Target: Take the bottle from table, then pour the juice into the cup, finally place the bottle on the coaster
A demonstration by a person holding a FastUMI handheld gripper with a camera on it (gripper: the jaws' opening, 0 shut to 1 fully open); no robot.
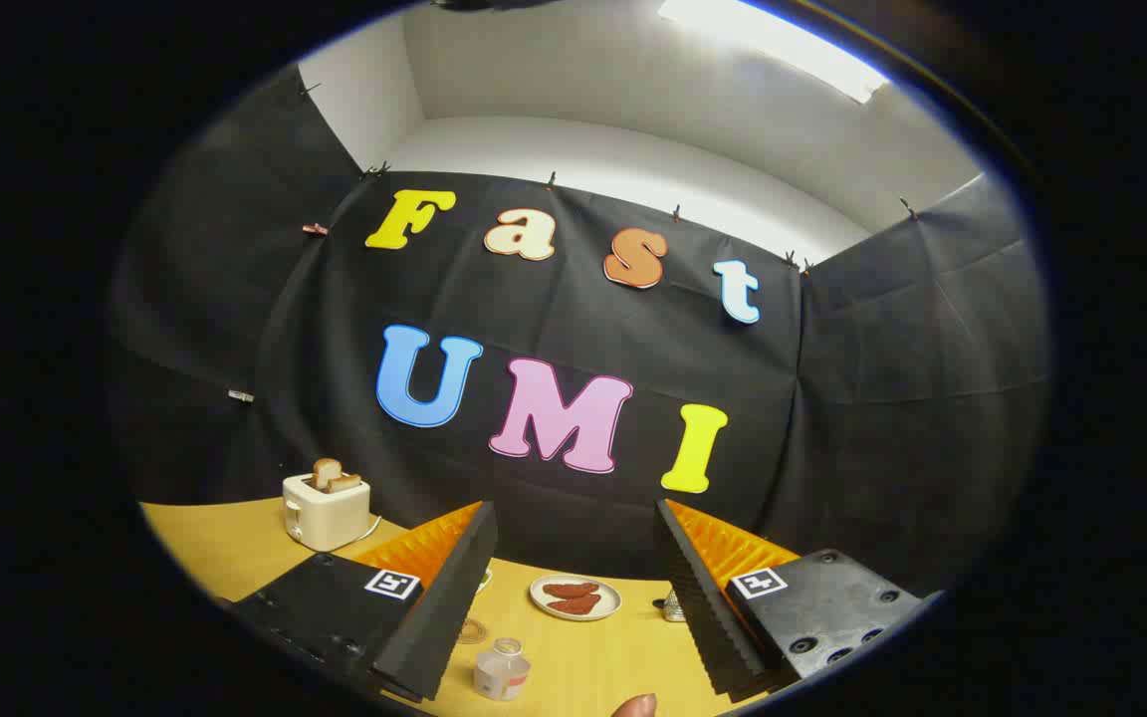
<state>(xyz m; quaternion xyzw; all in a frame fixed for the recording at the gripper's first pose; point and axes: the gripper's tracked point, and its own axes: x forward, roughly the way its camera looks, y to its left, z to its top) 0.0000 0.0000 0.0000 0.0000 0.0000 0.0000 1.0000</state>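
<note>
Item: my claw (573, 588), spread wide and empty above the surface (235, 538); bottle (502, 669) near, between fingers — I should descend squarely around its body.

Light: bright ceiling panel (773, 45) overhead, glaring white
Table (225, 538): evenly lit
Edges: fisheye-bent, dimmer
Focus: sharp

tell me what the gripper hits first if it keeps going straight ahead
Probably the plate, lying between and beyond the open gripper's fingers; depth is unclear. The bottle sits lower and nearer, likely under that line.
</note>
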